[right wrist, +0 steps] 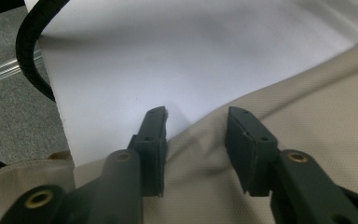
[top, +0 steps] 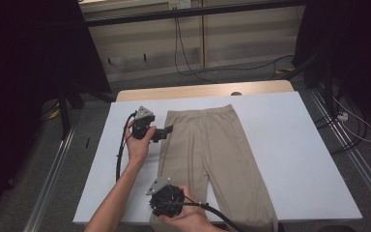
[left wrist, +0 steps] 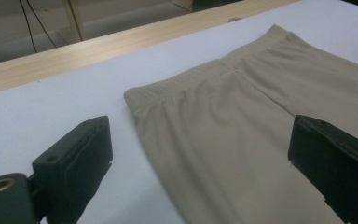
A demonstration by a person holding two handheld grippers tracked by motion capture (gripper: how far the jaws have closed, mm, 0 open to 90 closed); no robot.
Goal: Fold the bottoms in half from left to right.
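Trousers (top: 212, 154) lay flat on the desk (top: 290, 145), thin, limp and light, probably best pinched at an edge: the left claw (left wrist: 200, 154) gaped wide near the waistband corner, the right claw (right wrist: 196, 140) half-closed astride a leg's edge, not yet pinching.

A white table top (top: 290, 159) is lying over a wooden table edge (top: 203, 90), grey carpet floor (top: 96, 121) is spreading around it, black cables (top: 183, 58) are trailing past pale wall panels (top: 241, 38) behind
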